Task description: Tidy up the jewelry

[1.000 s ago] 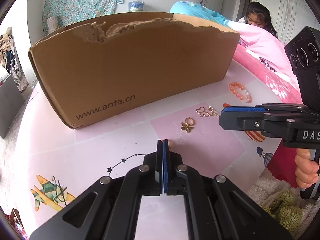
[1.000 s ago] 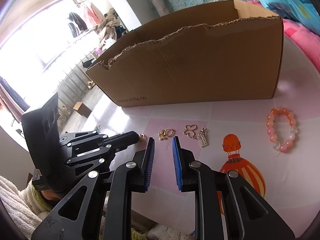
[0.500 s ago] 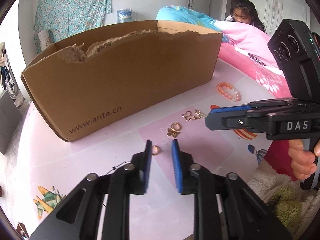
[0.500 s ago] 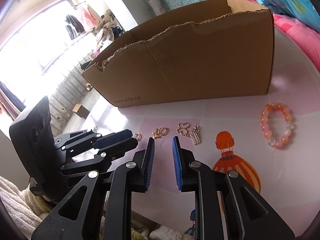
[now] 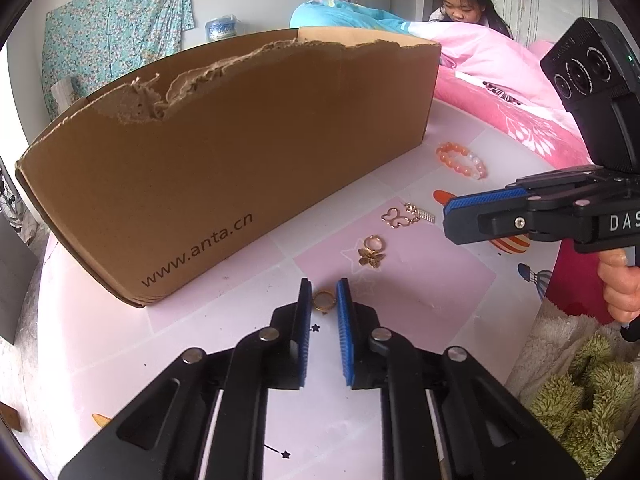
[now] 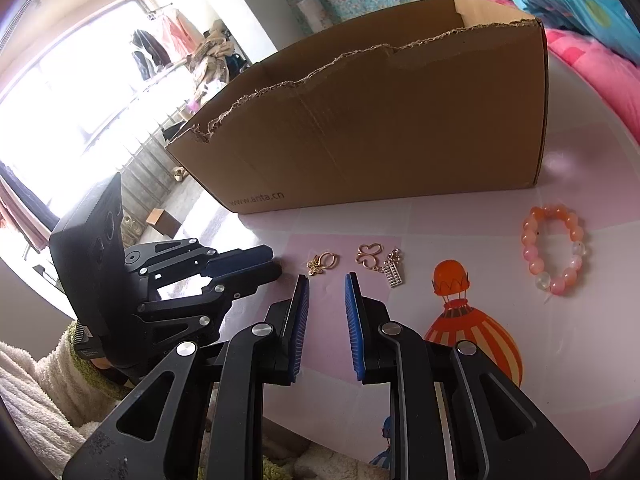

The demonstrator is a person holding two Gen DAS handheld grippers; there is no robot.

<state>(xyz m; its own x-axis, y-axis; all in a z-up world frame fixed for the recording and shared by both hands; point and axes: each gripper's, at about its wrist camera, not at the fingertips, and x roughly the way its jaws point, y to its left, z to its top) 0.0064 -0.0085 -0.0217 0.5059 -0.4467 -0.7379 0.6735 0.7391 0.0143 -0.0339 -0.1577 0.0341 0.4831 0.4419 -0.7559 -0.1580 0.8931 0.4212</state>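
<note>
In the left wrist view, the left tool (image 5: 324, 300) points down at the worktop (image 5: 420, 288), its blue pads closing on either side of a small gold ring (image 5: 323, 301) that lies between the tips; whether the pads already press on it cannot be told. Just beyond lies a gold butterfly ring (image 5: 371, 251), then a gold butterfly charm with a small abacus pendant (image 5: 404, 216), and farther right an orange and pink bead bracelet (image 5: 460, 160). The right tool (image 6: 325, 288) hovers over the pink worktop with a narrow gap between its pads and nothing in it, near the butterfly ring. Behind the jewelry stands a torn cardboard box (image 5: 224, 160), and beyond it a pink bed cover (image 5: 492, 68) with a person sitting behind.
</note>
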